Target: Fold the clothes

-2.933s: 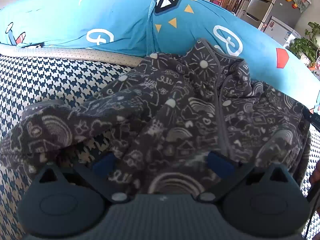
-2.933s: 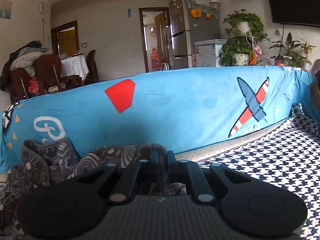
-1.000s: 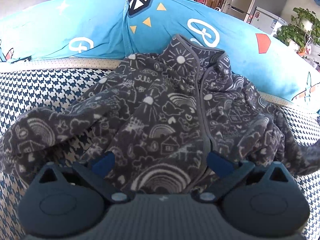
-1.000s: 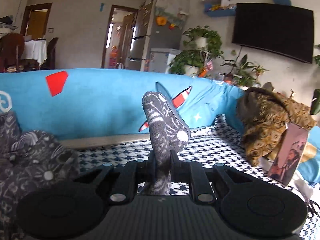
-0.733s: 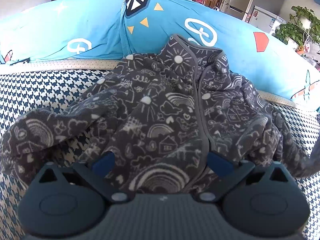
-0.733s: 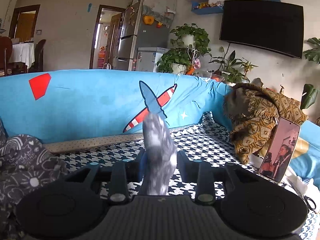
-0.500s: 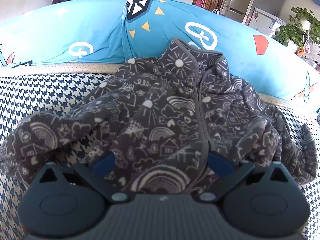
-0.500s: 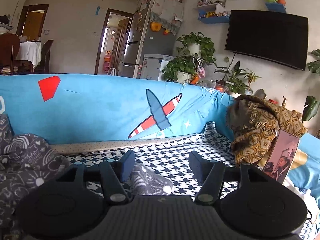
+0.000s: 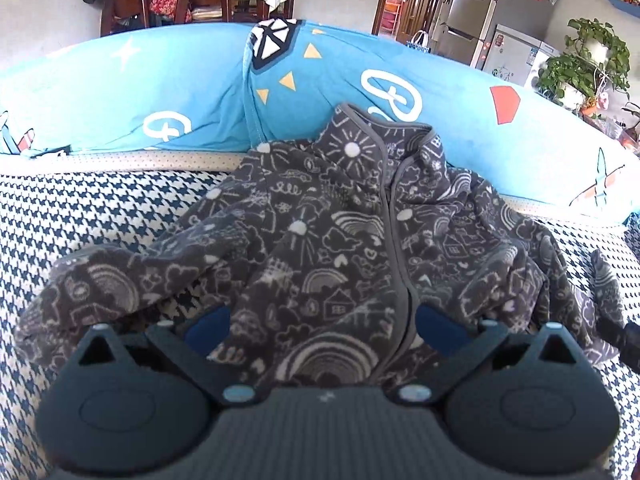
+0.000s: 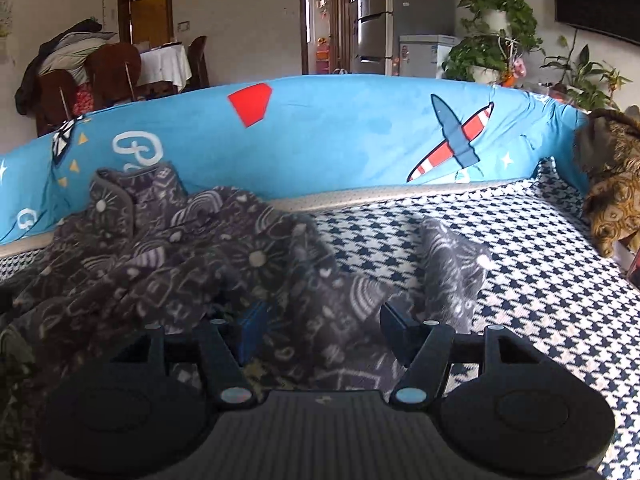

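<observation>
Dark grey fleece zip jacket with white doodle print (image 9: 340, 240) lies front up on the navy-and-white houndstooth sofa seat (image 9: 100, 208), collar propped against the blue printed backrest cover (image 9: 160, 80) at the far side. My left gripper (image 9: 322, 322) is released, jaws spread wide over the near hem, straddling the zipper, nothing clamped. My right gripper (image 10: 320, 320) is also released, jaws apart above the jacket's right sleeve (image 10: 452, 268), which lies loose on the seat, cuff sticking up just right of the jaws. Brown patterned blanket (image 10: 612, 184) is bunched at the far right corner.
</observation>
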Demonstrator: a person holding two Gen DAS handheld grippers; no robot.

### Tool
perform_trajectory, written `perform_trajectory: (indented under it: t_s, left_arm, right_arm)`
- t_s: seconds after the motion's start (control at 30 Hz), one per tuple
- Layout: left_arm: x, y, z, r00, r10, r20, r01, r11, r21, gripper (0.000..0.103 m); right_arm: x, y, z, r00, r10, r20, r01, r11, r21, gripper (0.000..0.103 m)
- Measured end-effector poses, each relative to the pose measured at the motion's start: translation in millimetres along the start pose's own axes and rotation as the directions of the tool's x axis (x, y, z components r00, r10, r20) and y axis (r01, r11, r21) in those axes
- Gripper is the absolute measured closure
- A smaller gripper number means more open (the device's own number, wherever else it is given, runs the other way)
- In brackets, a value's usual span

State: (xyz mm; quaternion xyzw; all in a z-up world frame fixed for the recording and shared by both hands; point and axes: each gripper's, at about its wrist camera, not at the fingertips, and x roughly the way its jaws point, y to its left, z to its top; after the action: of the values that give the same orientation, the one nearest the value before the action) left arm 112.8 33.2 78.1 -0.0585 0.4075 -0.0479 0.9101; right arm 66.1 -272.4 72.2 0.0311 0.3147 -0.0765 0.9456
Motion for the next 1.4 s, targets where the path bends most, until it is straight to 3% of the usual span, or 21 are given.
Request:
perform_trajectory:
  t_s: [0.2,0.57,1.1,1.4]
  left_arm:
    - [-12.9,14.4,-22.1,0.999,-0.038,-0.038,0.037,0.999,-0.025,0.000]
    - [-39.1,25.9,-83.8,0.993,-0.065,-0.099,0.063,0.998,-0.027,0.000]
    - [-71.9,25.5,-131.5,0.994,-0.089,-0.061,0.092,0.994,0.053,0.000]
    - [-86.4,22.9,-163.6,0.995,-0.064,-0.076,0.076,0.981,0.178,0.000]
  right_arm:
    - [-28.2,15.1,-26.5,0.997,0.072,-0.041,-0.075,0.996,-0.058,0.040]
    - [-55.2,19.9,-71.1,0.991,0.042,-0.130,-0.060,0.989,-0.137,0.039]
    - [-47.6,37.6,-95.0,0.974,0.043,-0.221,-0.084,0.980,-0.178,0.039]
    - [-40.3,48.7,-96.1,0.975,0.049,-0.219,-0.089,0.980,-0.177,0.032]
